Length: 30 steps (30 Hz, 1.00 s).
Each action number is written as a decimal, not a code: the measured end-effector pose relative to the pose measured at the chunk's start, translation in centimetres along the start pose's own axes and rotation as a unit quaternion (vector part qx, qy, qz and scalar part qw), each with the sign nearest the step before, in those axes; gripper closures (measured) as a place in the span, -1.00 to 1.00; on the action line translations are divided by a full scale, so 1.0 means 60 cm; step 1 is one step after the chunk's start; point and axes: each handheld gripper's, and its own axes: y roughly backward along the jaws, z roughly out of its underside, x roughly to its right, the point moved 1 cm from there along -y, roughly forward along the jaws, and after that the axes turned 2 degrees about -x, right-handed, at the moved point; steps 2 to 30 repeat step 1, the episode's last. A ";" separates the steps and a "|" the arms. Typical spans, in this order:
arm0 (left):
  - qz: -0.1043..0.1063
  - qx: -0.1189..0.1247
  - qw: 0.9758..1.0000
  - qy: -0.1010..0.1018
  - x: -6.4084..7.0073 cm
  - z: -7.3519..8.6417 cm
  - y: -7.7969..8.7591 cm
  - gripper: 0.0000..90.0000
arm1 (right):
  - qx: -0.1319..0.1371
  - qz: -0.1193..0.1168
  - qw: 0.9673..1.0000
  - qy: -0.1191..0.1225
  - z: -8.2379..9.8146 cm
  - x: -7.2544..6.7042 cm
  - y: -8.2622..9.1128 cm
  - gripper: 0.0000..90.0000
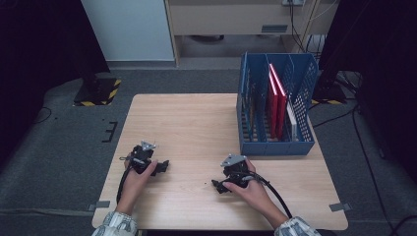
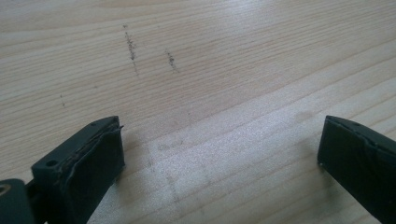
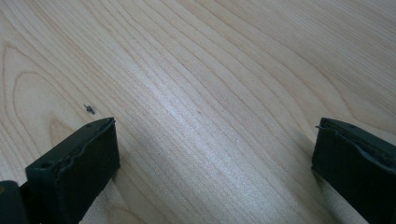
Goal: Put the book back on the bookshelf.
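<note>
Two hand-held grippers rest low on the bench point(image 1: 196, 118), both near its near edge: the left hand-held gripper point(image 1: 164, 167) toward the near left corner, the right hand-held gripper point(image 1: 216, 187) just right of the middle. Each stands wide open with nothing between its jaws; in the left gripper view and the right gripper view alike, bare wood lies between the two black pads. At the far right corner a blue file rack point(image 1: 275, 142) stands upright, and in its compartments sit two red books point(image 1: 276, 101) side by side, a pale thin book point(image 1: 292, 120) in the slot to their right, and something slim in the leftmost slot that is too edge-on to identify. Judging from how things lie, the sorting looks finished or nearly so: nothing loose is left on the bench, and the grippers sit well apart from the rack. The rack is rigid plastic with perforated, grid-like walls and slanted dividers. The bench top is pale wood veneer, smooth with a soft sheen, long curving grain and a few small dark scuff marks point(image 2: 130, 46). The jaw pads look like matte rubber, slightly frayed at the edges.
</note>
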 end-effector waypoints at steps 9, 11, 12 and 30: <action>0.000 0.000 1.000 0.000 0.000 0.000 0.000 -1.00 | 0.000 0.000 1.000 0.000 0.000 0.000 0.000 -0.98; 0.000 0.000 1.000 0.000 0.000 0.000 0.000 -1.00 | 0.000 0.000 1.000 0.000 0.000 0.000 0.000 -0.98; 0.000 0.000 1.000 0.000 0.000 0.000 0.000 -1.00 | 0.000 0.000 1.000 0.000 0.000 0.000 0.000 -0.98; 0.000 0.000 1.000 0.000 0.000 0.000 0.000 -1.00 | 0.000 0.000 1.000 0.000 0.000 0.000 0.000 -0.98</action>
